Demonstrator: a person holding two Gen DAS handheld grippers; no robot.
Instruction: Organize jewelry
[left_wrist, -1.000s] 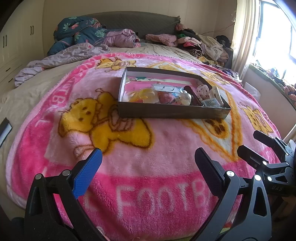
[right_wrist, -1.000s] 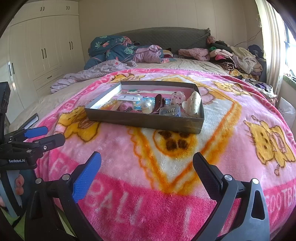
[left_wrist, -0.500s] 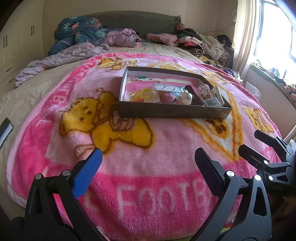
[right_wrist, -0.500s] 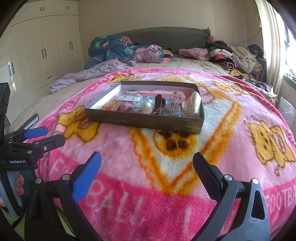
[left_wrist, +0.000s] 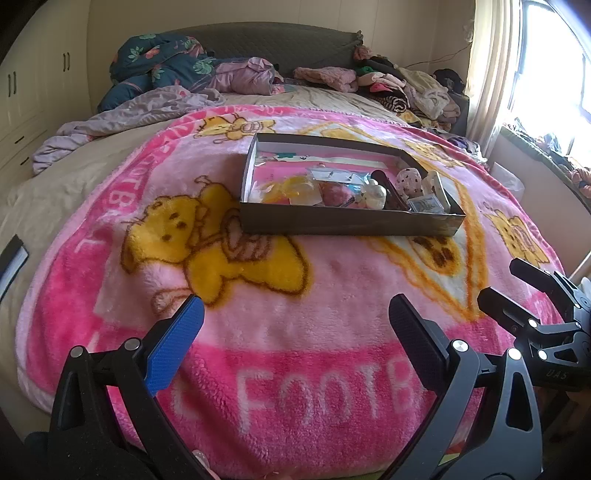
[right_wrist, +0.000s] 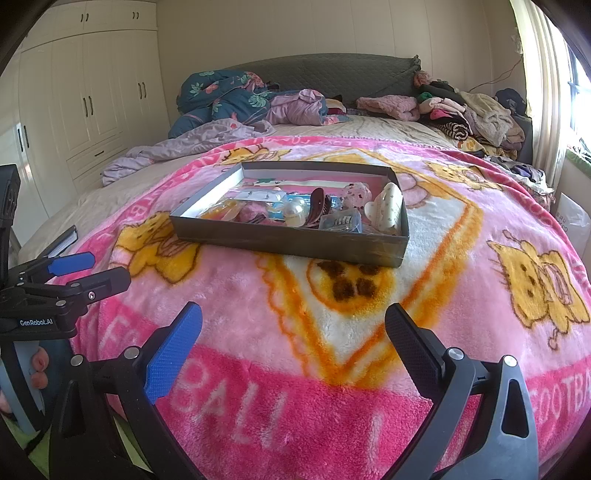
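Left gripper (left_wrist: 295, 325): jaws apart, empty. Right gripper (right_wrist: 293, 325): jaws apart, empty. Shallow box (right_wrist: 288, 243) of jewelry (right_wrist: 295, 212): on pink blanket (right_wrist: 332, 369), at 12 o'clock, well apart from both grippers.

A pink cartoon-printed blanket (right_wrist: 461, 288) is spread over the bed, clothes (right_wrist: 465, 110) are heaped by the grey headboard (right_wrist: 332, 74), and white wardrobes (right_wrist: 92, 92) are noted.
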